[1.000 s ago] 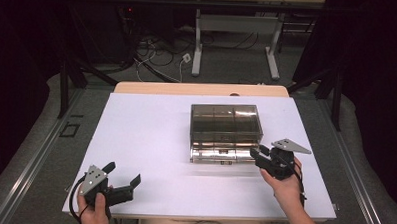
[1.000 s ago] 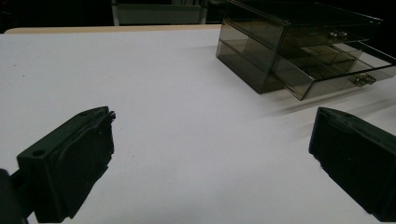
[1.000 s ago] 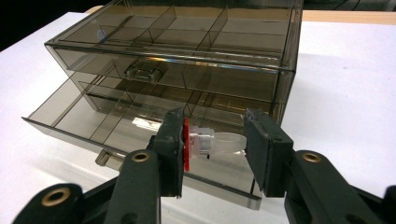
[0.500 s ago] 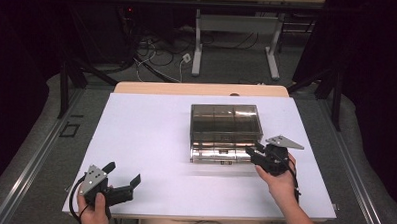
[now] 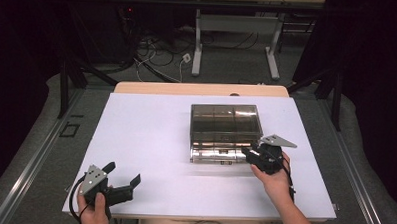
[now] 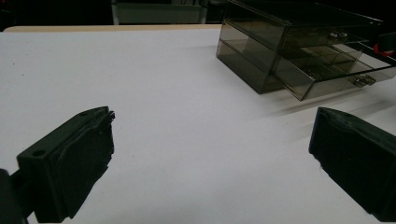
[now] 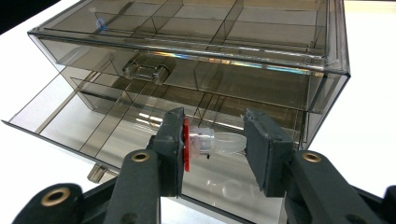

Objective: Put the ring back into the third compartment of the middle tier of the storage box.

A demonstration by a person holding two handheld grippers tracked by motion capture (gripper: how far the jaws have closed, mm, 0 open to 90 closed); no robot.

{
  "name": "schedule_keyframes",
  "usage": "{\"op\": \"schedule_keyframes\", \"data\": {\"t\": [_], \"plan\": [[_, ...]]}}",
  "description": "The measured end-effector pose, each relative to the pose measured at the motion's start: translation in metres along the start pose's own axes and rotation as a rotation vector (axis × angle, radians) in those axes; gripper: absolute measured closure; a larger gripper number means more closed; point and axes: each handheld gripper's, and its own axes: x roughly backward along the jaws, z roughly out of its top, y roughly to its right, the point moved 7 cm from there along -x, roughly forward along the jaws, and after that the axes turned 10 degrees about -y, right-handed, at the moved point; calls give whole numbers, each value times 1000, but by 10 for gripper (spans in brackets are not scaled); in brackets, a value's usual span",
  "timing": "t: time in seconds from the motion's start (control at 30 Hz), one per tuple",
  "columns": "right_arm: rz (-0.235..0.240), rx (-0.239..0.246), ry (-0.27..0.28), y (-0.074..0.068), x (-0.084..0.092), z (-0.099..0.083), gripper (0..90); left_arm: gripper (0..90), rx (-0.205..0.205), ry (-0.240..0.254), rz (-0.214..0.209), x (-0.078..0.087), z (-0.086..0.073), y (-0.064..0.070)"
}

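A smoky see-through drawer box [image 5: 226, 124] stands on the white table [image 5: 150, 140], right of centre, with its lower drawer [image 5: 216, 155] pulled out toward me. My right gripper [image 5: 248, 153] is at the drawer's front right corner. In the right gripper view my right gripper [image 7: 215, 135] is shut on a small clear tube [image 7: 226, 141] with a red cap [image 7: 186, 144], held crosswise just above the open drawer [image 7: 84, 121]. My left gripper [image 5: 123, 172] rests at the table's front left, jaws wide apart and empty. The left gripper view shows my left gripper [image 6: 215, 133] facing the box [image 6: 289, 46].
The table's near edge runs just under both hands. Beyond the far wooden edge [image 5: 202, 88] are the legs of a desk [image 5: 236, 43] and loose cables [image 5: 153, 50] on the floor. Dark frame posts [image 5: 65, 82] stand at both sides.
My right gripper has edged a little to the left, closer to the open drawer's front. The left gripper has stayed put.
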Motion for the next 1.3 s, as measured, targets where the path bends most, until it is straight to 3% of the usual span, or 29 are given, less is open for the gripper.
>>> {"op": "schedule_keyframes", "data": {"t": [1.3], "plan": [[-3, 0, -26, 1, -13, -9, 595, 0, 2, 1, 1, -1, 0, 0]]}}
